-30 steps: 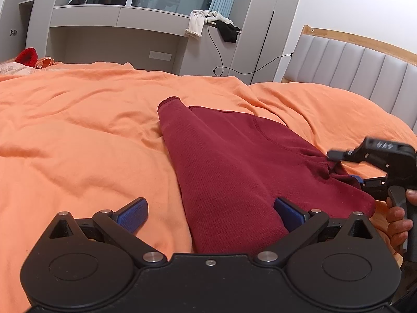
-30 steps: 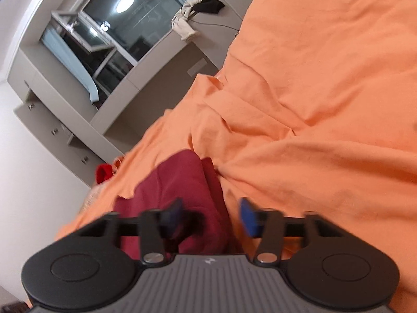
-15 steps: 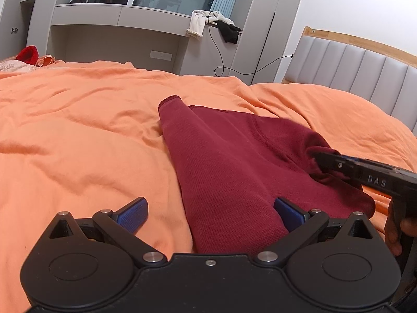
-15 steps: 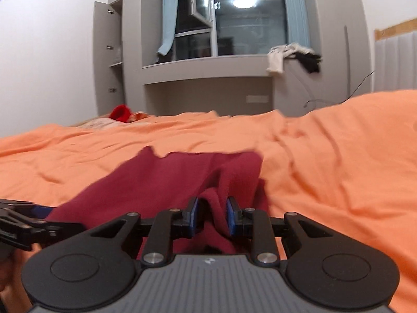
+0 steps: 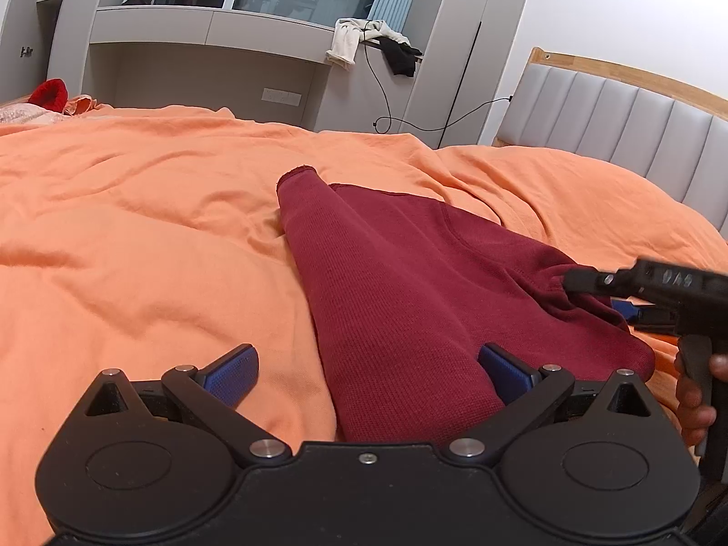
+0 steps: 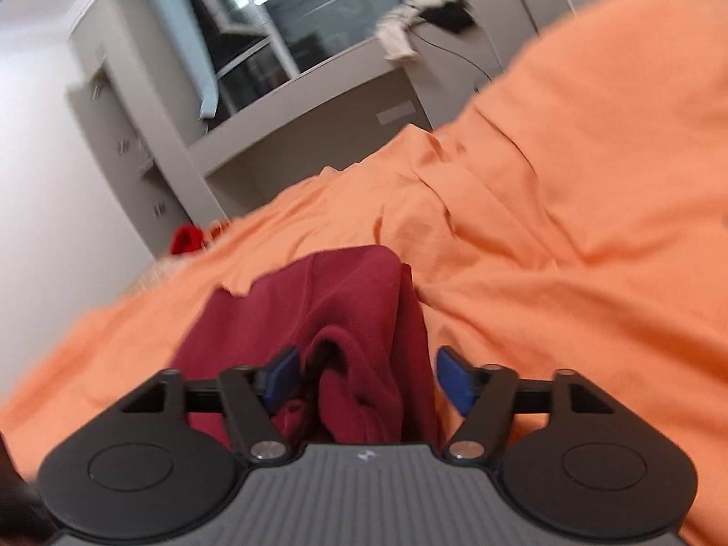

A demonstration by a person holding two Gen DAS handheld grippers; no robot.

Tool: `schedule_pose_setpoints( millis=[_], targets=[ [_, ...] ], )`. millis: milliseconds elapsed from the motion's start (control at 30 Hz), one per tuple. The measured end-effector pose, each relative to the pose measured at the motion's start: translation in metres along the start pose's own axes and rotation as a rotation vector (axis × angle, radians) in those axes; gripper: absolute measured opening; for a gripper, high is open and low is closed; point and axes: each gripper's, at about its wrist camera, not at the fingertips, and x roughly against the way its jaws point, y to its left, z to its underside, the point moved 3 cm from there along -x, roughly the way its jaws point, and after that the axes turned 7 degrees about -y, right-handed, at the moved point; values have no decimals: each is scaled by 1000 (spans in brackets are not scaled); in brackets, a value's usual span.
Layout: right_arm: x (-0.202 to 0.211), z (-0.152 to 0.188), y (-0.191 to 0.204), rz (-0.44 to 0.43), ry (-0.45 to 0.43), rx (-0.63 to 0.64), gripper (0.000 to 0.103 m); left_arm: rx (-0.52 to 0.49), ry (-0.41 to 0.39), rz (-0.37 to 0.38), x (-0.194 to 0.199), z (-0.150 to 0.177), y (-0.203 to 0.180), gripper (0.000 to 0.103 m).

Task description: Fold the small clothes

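A dark red knit garment lies folded lengthwise on the orange bedcover. My left gripper is open, its blue pads astride the garment's near end, holding nothing. My right gripper is open; a bunched fold of the red garment sits loose between its blue pads. In the left wrist view the right gripper is at the garment's right edge, held by a hand.
A grey padded headboard stands at the right. Grey cabinets and a window ledge with draped clothes lie beyond the bed. A red item sits at the far left.
The right gripper, shut on the garment's edge half a second ago, has opened and tilted. The left gripper has stayed open and still.
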Motion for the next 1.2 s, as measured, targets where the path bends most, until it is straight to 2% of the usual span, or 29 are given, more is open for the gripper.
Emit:
schedule_pose_setpoints(
  millis=[67, 167, 233, 300, 433, 667, 933, 1067, 1200],
  targets=[
    [-1, -5, -11, -26, -14, -113, 87, 0, 0, -1, 0, 0, 0, 103],
    [-6, -13, -25, -60, -37, -243, 90, 0, 3, -4, 0, 1, -1, 103],
    [-15, -15, -29, -48, -37, -276, 90, -2, 6, -10, 0, 0, -2, 103],
    [-26, -13, -26, -27, -18, -266, 90, -6, 8, -17, 0, -1, -3, 103],
    [-48, 6, -26, 33, 92, -240, 95, -13, 9, -24, 2, -1, -5, 103],
    [-48, 15, -28, -16, 74, -214, 102, -8, 10, -23, 2, -2, -5, 103],
    [-42, 19, -24, -20, 71, -170, 102, -17, 4, -17, 3, -3, -5, 102],
    [-43, 24, -19, 2, 53, -116, 102, -25, -18, 31, 13, -12, -3, 102],
    [-42, 27, -13, 29, 41, -78, 102, 64, -51, 90, 19, -27, 7, 102]
  ],
)
